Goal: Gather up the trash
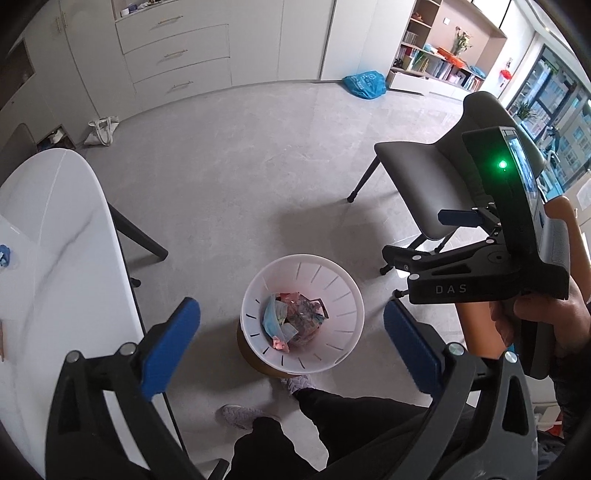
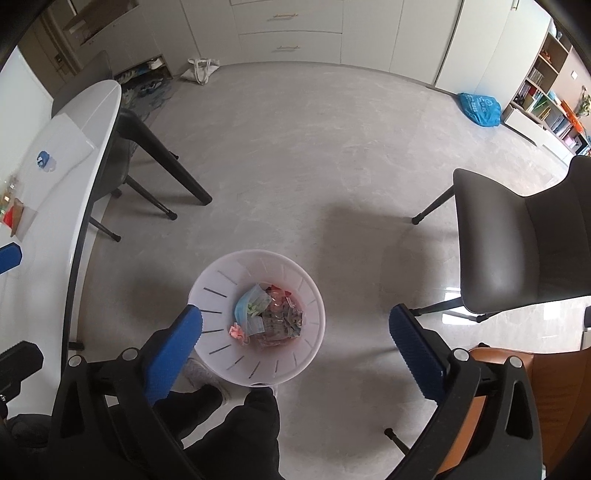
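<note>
Below both grippers stands a white slotted wastebasket (image 2: 258, 373) on the grey floor (image 2: 314, 166), just beside the long edge of a white table (image 2: 92, 122) and directly in front of the person's dark trouser legs (image 2: 243, 424) and light shoes (image 1: 236, 415). Inside the basket lies a heap of trash (image 2: 269, 317): a pale blue face mask (image 2: 245, 306), crumpled pink scraps and some printed wrappers, all resting on the bottom. The left gripper (image 1: 291, 343) hangs over the basket with its blue pads (image 1: 170, 347) spread wide on either side of the rim, and nothing sits between them. The right gripper (image 2: 295, 350) is likewise splayed fully apart above the basket, its blue pads (image 2: 173, 354) empty; its left pad overlaps the basket's near-left rim in the right wrist view, though I cannot tell whether it touches. In the left wrist view the right gripper's black body shows at the right edge with a green light lit, held by the person's hand (image 1: 546, 317). On the table top, near its far end, lies a small blue crumpled item (image 2: 43, 158) on a clear wrapper, and closer along the same edge there are a few reddish and brown bits (image 2: 13, 214) too small to make out. A grey chair (image 2: 517, 243) stands to the right of the basket, well apart from it, and an orange-brown seat (image 2: 517, 398) sits under the right gripper's right finger. A blue bag (image 2: 480, 105) rests on the floor by the far cabinets (image 2: 295, 29), and a white tote bag (image 2: 201, 70) leans near the far wall.
</note>
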{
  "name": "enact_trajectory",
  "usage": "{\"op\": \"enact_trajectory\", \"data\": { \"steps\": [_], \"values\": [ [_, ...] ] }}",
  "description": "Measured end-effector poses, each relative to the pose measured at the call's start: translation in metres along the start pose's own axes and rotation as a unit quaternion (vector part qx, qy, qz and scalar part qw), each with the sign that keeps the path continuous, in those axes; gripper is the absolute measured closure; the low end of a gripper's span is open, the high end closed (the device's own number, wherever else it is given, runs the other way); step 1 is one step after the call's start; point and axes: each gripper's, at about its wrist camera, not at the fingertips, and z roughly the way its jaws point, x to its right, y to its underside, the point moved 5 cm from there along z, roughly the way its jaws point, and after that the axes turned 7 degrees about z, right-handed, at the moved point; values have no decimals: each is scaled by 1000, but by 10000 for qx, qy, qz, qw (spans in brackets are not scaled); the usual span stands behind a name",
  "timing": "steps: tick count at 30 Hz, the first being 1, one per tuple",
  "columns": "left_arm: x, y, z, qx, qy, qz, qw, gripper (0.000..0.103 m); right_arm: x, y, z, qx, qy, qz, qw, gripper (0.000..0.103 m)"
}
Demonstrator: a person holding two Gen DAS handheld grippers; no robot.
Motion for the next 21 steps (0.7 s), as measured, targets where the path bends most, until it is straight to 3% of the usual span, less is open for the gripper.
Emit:
{"op": "enact_trajectory", "data": {
  "steps": [12, 18, 21],
  "values": [
    [-33, 17, -17, 114, -220, -376, 9990, 8, -44, -12, 2, 11, -187, -404, 9990, 3],
    [-80, 44, -43, 231, -734, -968, 9923, 8, -115, -27, 1, 69, -517, -1100, 9926, 3],
    [-117, 65, -62, 344, -1042, -1509, 9824, 8, -157, -35, 0, 121, -736, -1460, 9865, 3]
  ]
}}
